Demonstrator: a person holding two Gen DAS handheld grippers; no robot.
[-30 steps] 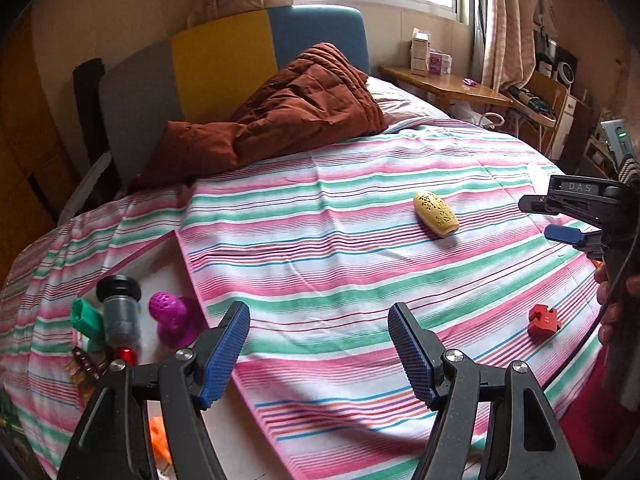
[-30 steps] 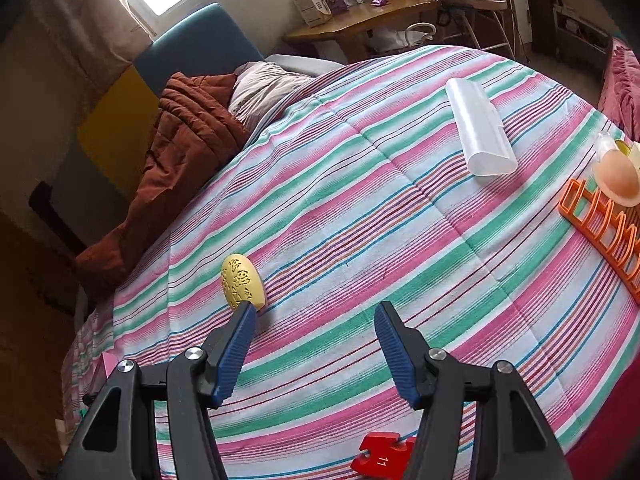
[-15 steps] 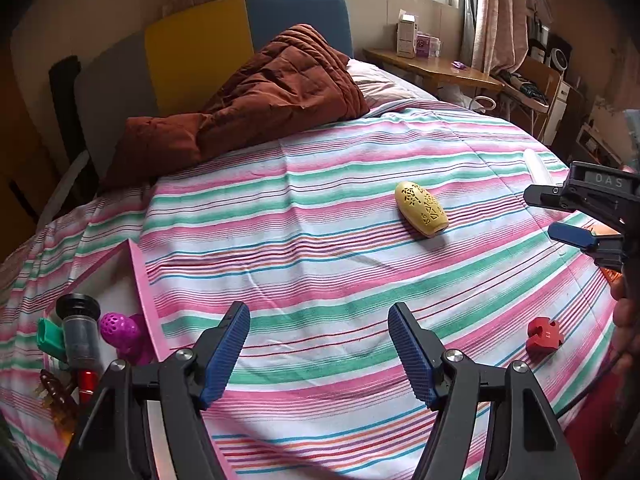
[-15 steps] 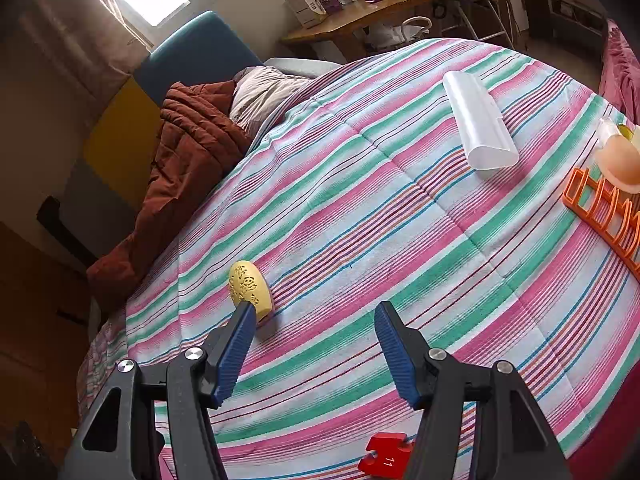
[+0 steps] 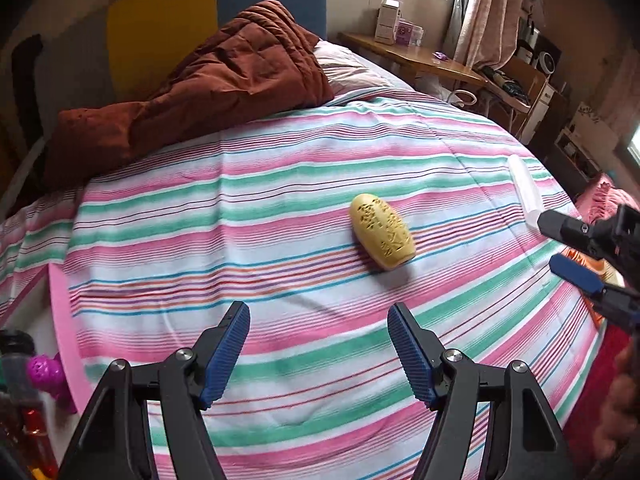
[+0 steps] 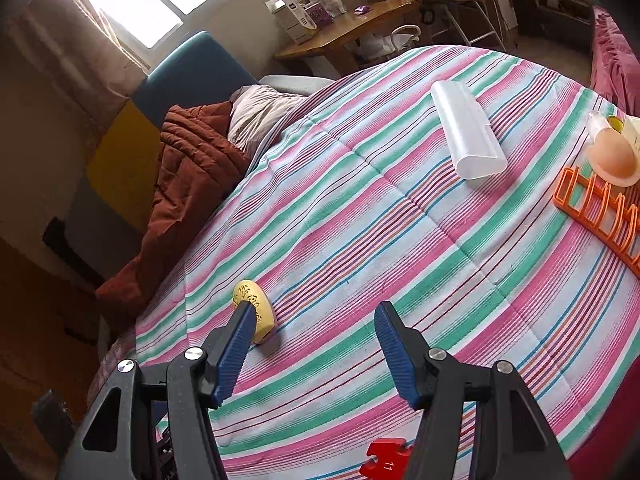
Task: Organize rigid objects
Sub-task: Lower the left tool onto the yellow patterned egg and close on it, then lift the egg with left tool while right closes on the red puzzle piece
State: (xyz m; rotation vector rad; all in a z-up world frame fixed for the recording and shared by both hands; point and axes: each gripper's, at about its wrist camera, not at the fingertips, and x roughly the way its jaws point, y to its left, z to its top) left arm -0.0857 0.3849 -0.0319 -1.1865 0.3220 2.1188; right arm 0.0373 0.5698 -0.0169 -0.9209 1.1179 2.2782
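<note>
Left claw (image 5: 318, 350) has been carried across the striped bed (image 5: 280, 184) toward the yellow embossed oval (image 5: 382, 236), which now lies just ahead of its fingertips, slightly right of centre. A second ago the oval sat farther off and to the right in the left wrist view. Jaws stand partly open, nothing between them; the gap looks wide enough to take the oval across its short axis, though that is a judgement.

The cluster at the left edge of the bed, purple perforated ball (image 5: 40, 370) and dark-capped jar (image 5: 16, 344) among it, has slid almost out of the left view; earlier it was in full sight with a green piece beside it. The pink-edged sheet (image 5: 60, 320) under that cluster is now seen only as a strip. The red puzzle piece (image 6: 384, 462), seen in the left view a second ago, is no longer in that view.

Right claw (image 6: 312, 350) has barely shifted. It is held partly open and empty above the bed, with the oval just beyond its left fingertip and the red puzzle piece below it at the near edge. The clear oblong case (image 6: 466, 134), orange rack (image 6: 596, 208) and pale dome (image 6: 612, 156) lie well apart to the right, untouched.

Reading: an approach on the oval by the left claw is under way, grasp not yet made. Most loose pieces remain to be gathered.
</note>
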